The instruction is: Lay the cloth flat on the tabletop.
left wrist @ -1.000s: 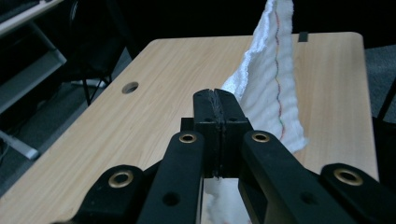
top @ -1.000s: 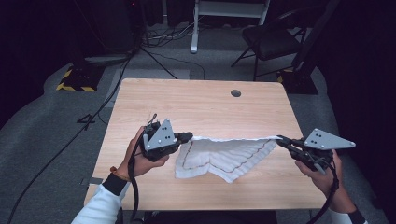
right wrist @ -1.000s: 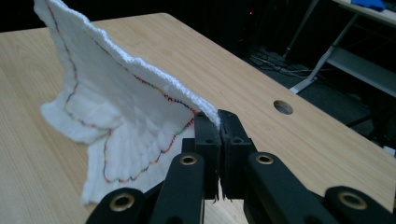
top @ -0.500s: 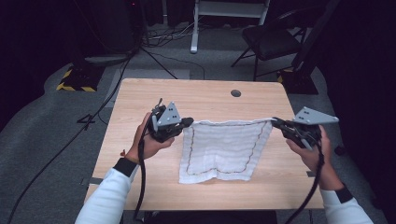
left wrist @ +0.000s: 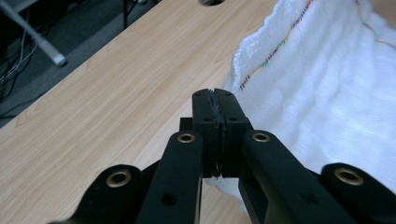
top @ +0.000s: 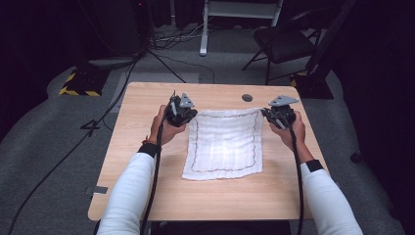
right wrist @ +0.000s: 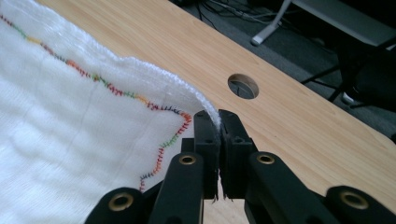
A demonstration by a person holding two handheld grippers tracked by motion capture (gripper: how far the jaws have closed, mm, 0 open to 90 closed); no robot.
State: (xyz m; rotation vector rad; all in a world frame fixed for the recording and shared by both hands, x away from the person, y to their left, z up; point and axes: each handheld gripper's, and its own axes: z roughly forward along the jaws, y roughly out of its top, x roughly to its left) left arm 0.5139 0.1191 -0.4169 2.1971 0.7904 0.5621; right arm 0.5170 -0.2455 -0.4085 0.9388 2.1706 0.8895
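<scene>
Both claws are pinched tight on the cloth: your left gripper has the far left corner clamped between its jaws, and your right gripper holds the far right corner, where the white hem runs up into the seam between the pads. That right grip looks a touch slacker, with only the very tip of the corner caught, so treat it as the weaker hold.

Take the round cable hole in the table as your mark. The cloth lies spread flat just on your side of that hole, its far edge stretched between the two claws and its near edge resting on the wood well toward you. The coloured stitching runs a little inside the hem and shows how square the sheet sits.

To finish the spreading well, I would keep the far edge taut and level, and bring both corners down to the wood together, so that neither side drags the sheet askew. Check that the stitched line stays straight between your hands; a bow in it would mean slack. Let go only once both corners rest on the table, and draw each claw outward, away from the hole, so the pads do not pull the corner up again.
</scene>
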